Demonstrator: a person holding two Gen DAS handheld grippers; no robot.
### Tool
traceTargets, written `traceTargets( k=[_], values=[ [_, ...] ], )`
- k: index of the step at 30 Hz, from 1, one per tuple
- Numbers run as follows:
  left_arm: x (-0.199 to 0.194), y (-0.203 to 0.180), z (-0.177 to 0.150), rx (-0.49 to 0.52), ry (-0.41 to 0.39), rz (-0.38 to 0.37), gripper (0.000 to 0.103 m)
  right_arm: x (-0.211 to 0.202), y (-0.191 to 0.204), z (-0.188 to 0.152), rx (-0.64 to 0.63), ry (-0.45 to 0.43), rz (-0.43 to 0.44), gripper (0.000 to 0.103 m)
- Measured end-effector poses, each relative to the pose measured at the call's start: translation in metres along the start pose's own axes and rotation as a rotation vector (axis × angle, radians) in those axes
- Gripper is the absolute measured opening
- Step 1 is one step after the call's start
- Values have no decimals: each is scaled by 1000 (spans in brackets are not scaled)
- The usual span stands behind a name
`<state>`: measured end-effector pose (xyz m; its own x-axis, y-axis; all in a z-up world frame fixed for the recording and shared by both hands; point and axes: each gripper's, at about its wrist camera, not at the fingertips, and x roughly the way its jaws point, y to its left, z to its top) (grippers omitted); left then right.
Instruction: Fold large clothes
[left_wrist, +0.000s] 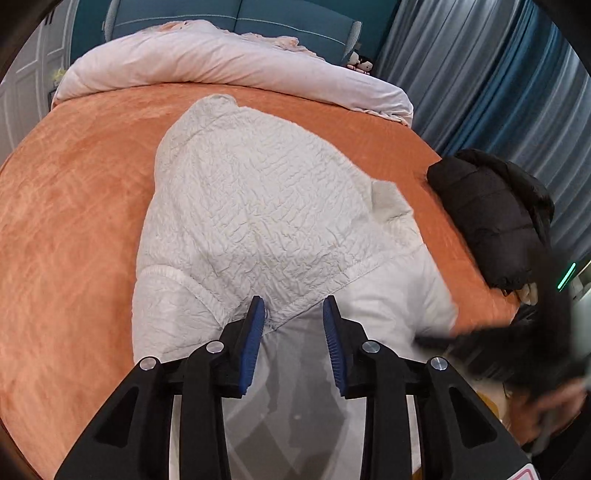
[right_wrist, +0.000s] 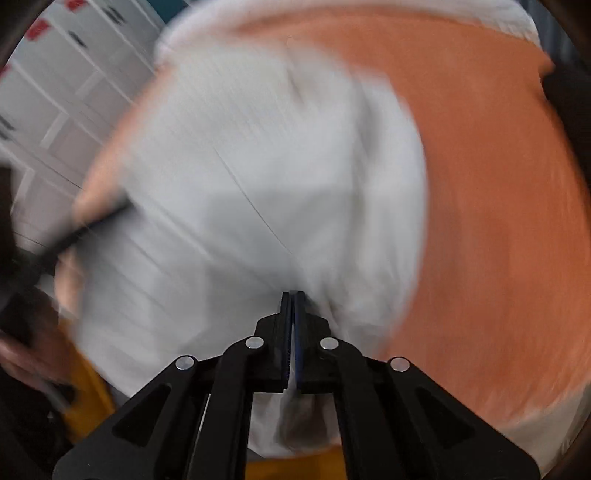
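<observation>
Your left gripper (left_wrist: 294, 308) hangs with fingers spread over the near hem of the white jacket (left_wrist: 255, 206) lying on the orange bedspread (left_wrist: 74, 206), your right gripper (right_wrist: 293, 295) pinches its blurred cloth — black coat (left_wrist: 495, 218) at the bed's right edge, pink duvet (left_wrist: 221, 66) beyond.
</observation>
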<state>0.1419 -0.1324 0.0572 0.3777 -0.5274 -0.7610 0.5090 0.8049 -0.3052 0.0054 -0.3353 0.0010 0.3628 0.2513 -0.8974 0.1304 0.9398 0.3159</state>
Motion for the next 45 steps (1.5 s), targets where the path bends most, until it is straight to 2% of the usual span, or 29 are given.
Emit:
traceTargets(
  k=[4, 6, 7, 8, 9, 11, 12, 14, 16, 18, 19, 22, 24, 26, 28, 30, 32, 33, 35, 37, 41, 45],
  values=[
    [4, 4, -7, -8, 8, -20, 29, 5, -36, -52, 227, -67, 191, 0],
    [7, 7, -10, -2, 3, -16, 29, 3, -46, -74, 307, -84, 259, 0],
    [8, 6, -10, 2, 2, -14, 29, -1, -48, -80, 315, -86, 265, 0],
    [8, 6, -10, 4, 1, -11, 29, -5, -48, -84, 309, -87, 252, 0],
    [9, 5, -9, 10, 1, -2, 29, -14, -45, -85, 291, -91, 200, 0],
    [9, 0, -8, 33, 1, 23, 29, -35, -30, -83, 244, -125, 59, 3],
    [9, -3, -9, 42, -2, 39, 29, -53, -17, -76, 200, -179, -10, 2],
    [9, -3, -10, 23, -9, 39, 29, -83, 13, -52, 108, -282, 1, 2],
    [9, -2, -10, 10, -13, 44, 29, -92, 32, -27, 43, -333, 24, 2],
    [9, -3, -10, 4, -11, 52, 29, -82, 53, 4, -17, -340, 32, 2],
    [8, -3, -9, 5, -7, 58, 29, -70, 58, 18, -30, -331, 8, 2],
    [7, -4, -8, 8, 7, 66, 29, -23, 35, 40, -3, -261, -140, 0],
    [6, -7, -7, 14, 16, 52, 29, -18, 5, 36, 110, -261, -123, 0],
    [7, -11, -8, 31, 22, 87, 32, -32, -6, 30, 226, -284, -150, 2],
    [9, -12, -9, 34, 19, 124, 32, -54, 1, 12, 218, -321, -142, 2],
    [9, -12, -9, 27, 16, 128, 32, -69, 15, -11, 165, -341, -76, 2],
    [9, -13, -9, 28, 16, 138, 32, -58, 27, -24, 115, -296, -50, 2],
    [9, -14, -10, 31, 17, 146, 32, -42, 24, -27, 95, -243, -75, 1],
    [10, -16, -9, 39, 22, 154, 33, -10, 9, -33, 135, -157, -102, 0],
    [9, -21, -10, 57, 29, 179, 33, -13, 2, -43, 207, -165, -66, 0],
    [7, -27, -13, 93, 24, 242, 33, -46, 19, -36, 169, -237, -80, 3],
    [8, -28, -14, 79, 20, 264, 33, -72, 37, 17, 87, -328, -78, 3]
  ],
)
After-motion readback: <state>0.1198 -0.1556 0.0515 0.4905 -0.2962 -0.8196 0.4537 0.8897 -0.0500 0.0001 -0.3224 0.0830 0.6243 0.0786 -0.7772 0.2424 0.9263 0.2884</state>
